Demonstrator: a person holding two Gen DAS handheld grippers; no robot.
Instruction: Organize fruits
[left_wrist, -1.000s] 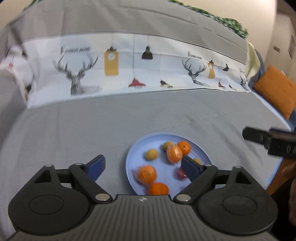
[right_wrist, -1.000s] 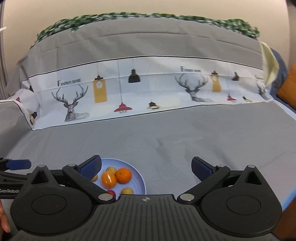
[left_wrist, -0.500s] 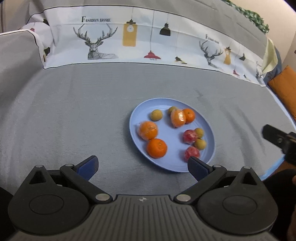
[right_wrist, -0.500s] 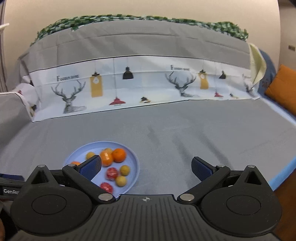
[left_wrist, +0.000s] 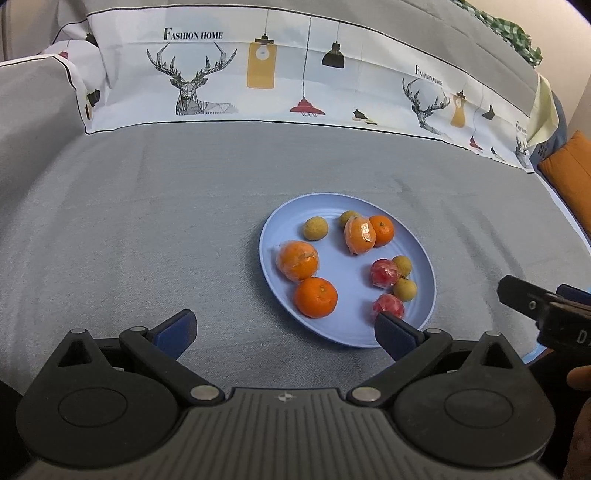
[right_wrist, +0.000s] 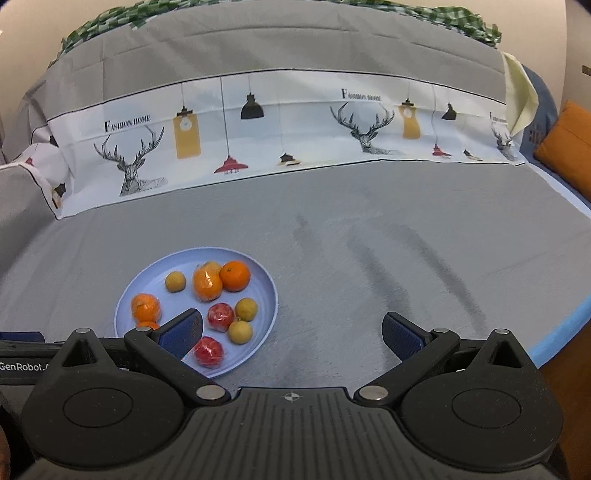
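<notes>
fruit lay all together on the blue plate (left_wrist: 424, 258), which sat on the grey cover (left_wrist: 147, 229) of what looked like a sofa or bed: two bare oranges (left_wrist: 316, 297), two wrapped ones (left_wrist: 297, 259), two wrapped red fruits (left_wrist: 385, 272) and four small yellow-brown ones (left_wrist: 315, 228), loosely mixed, some touching. the left gripper (left_wrist: 284, 330) hung over the plate's near rim with its jaws wide apart and holding nothing; the right gripper (right_wrist: 291, 330) hovered just beside the plate, jaws likewise apart and bare. this fitted either fruit gathered and done, or fruit waiting to be sorted by kind, so no next move could be named.
</notes>
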